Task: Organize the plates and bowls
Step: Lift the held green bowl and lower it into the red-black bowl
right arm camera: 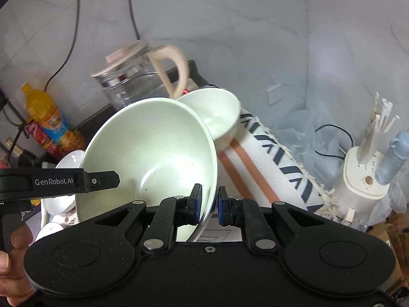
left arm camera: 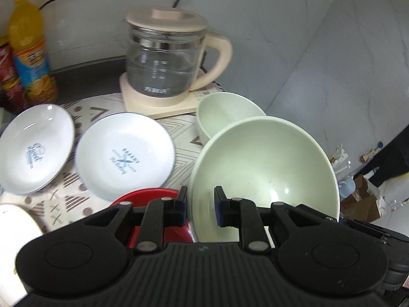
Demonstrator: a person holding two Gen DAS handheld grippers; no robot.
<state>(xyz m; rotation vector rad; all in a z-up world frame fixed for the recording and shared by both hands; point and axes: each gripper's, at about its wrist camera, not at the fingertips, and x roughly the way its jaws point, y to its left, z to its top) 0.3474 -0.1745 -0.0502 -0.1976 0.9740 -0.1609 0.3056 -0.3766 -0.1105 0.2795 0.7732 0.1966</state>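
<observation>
A large pale green bowl [left arm camera: 265, 168] is held tilted above the patterned mat. My left gripper [left arm camera: 200, 206] straddles its left rim, jaws close on it. My right gripper [right arm camera: 209, 206] grips its right rim, with the bowl [right arm camera: 153, 158] filling that view. A smaller pale green bowl [left arm camera: 225, 112] sits behind it, also in the right wrist view [right arm camera: 217, 112]. Two white plates with blue print [left arm camera: 122, 156] [left arm camera: 33, 151] lie on the mat at left. A red dish [left arm camera: 150, 197] lies under my left gripper.
A glass kettle with cream lid and base [left arm camera: 168, 58] stands at the back. An orange drink bottle [left arm camera: 30, 48] and a red can stand at far left. A white object [left arm camera: 12, 243] sits at lower left. A cream holder with straws [right arm camera: 363, 176] stands off to the right.
</observation>
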